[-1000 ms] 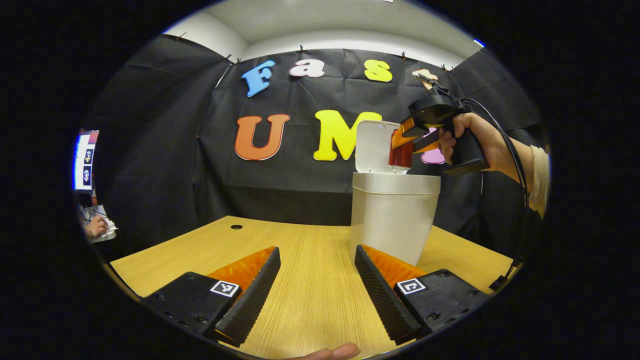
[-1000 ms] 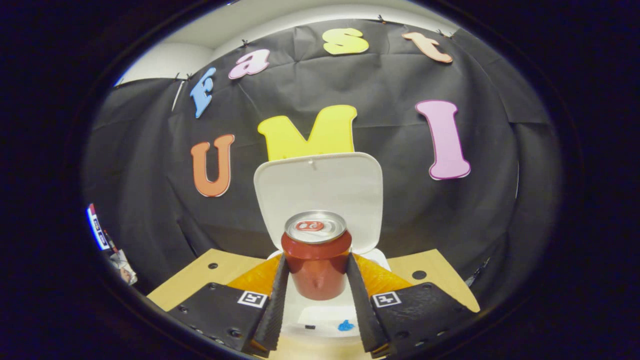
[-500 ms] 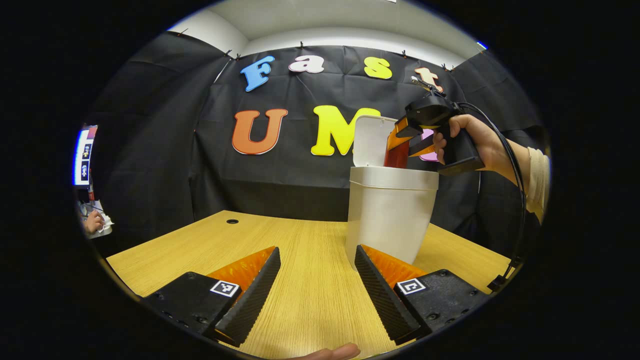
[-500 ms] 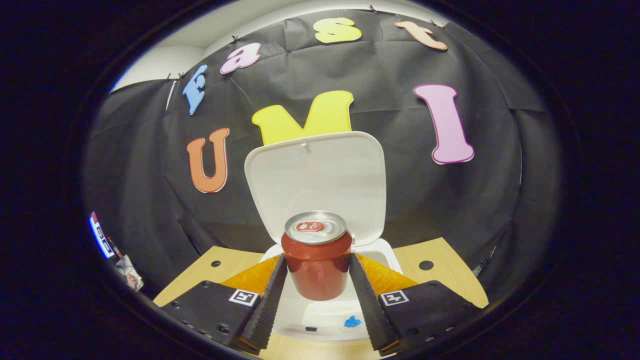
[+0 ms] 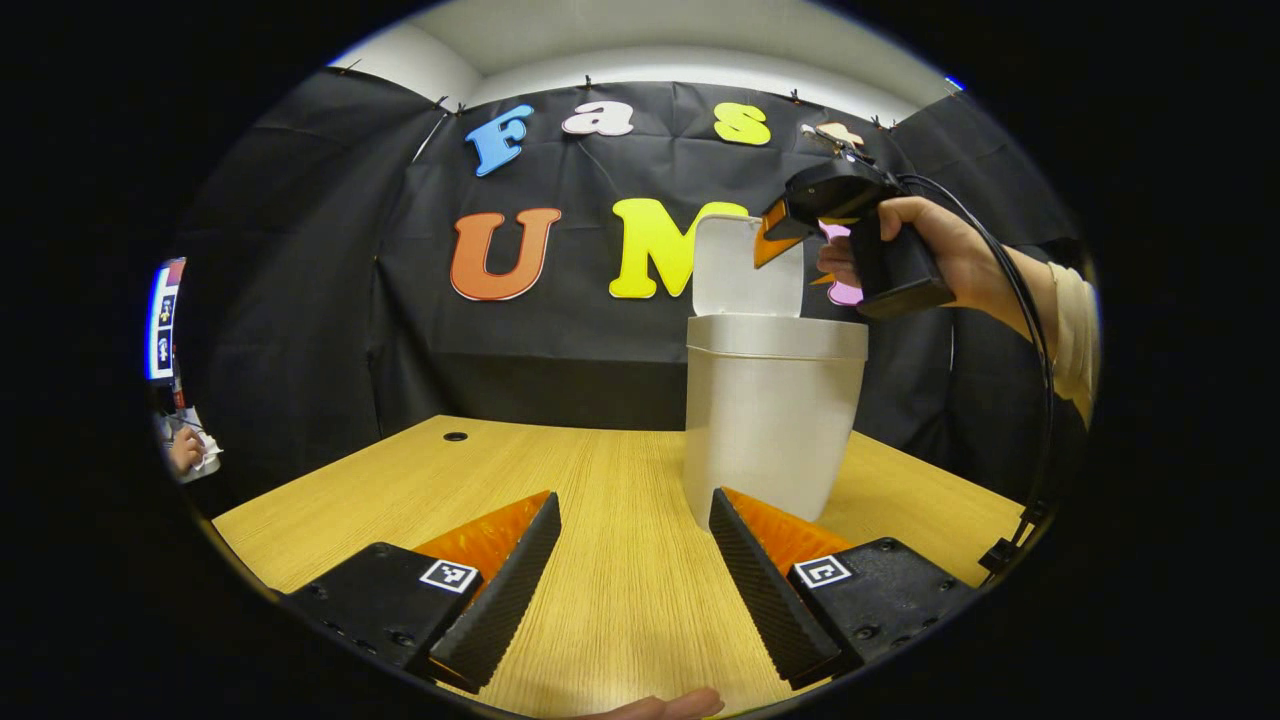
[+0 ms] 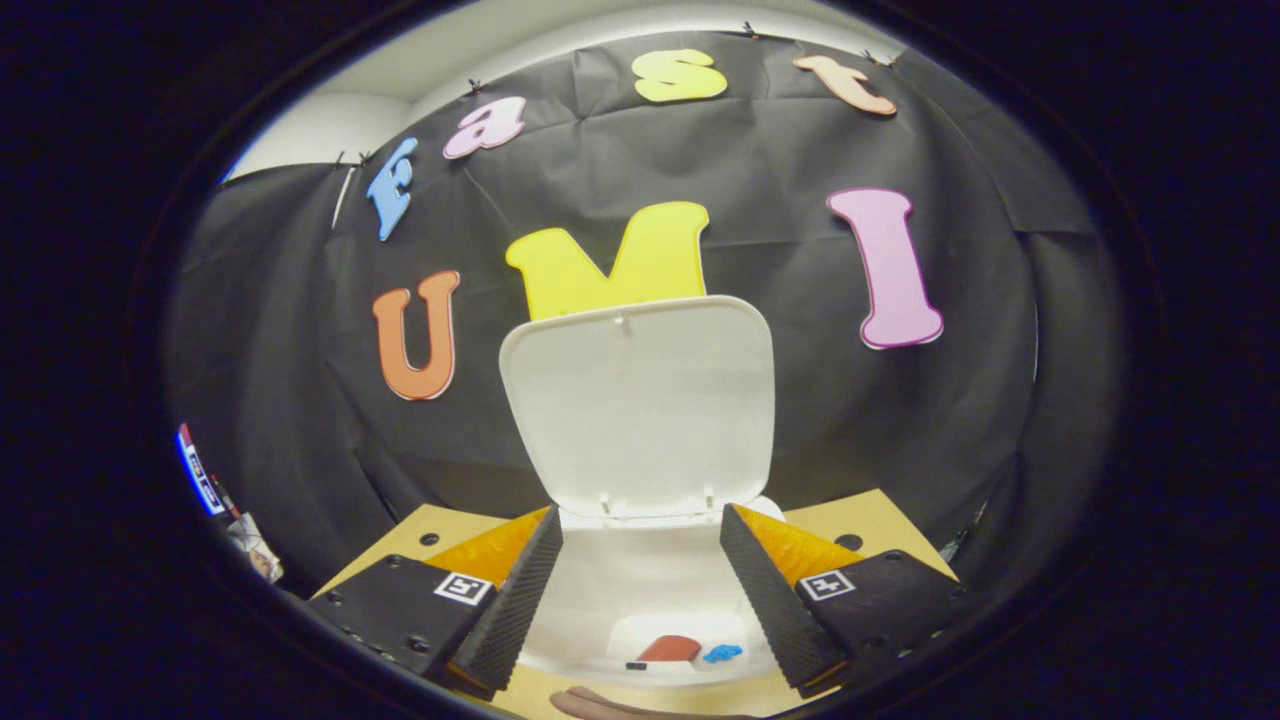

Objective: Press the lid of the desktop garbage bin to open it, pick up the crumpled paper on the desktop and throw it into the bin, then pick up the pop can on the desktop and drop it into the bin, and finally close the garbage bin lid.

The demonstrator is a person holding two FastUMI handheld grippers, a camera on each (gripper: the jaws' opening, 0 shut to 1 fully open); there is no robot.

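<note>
The white bin (image 5: 775, 420) stands on the wooden table (image 5: 600, 520) with its lid (image 5: 745, 265) raised upright. In the right gripper view I look down into the bin (image 6: 650, 590), and a red bit of the pop can (image 6: 671, 648) lies at its bottom beside something small and blue. The lid (image 6: 638, 400) stands just behind. My right gripper (image 6: 640, 580) is open above the bin's mouth, and a hand holds it there in the left gripper view (image 5: 790, 235). My left gripper (image 5: 635, 560) hangs open and empty over the table, in front of the bin.
A round cable hole (image 5: 455, 437) is in the table at the far left. A screen (image 5: 165, 320) and another person's hand (image 5: 185, 450) show at the left edge. Bare tabletop stretches to the left of the bin.
My right gripper has opened and the pop can has fallen from it into the bin. That gripper has also risen a little above the rim. The left gripper has barely moved.
</note>
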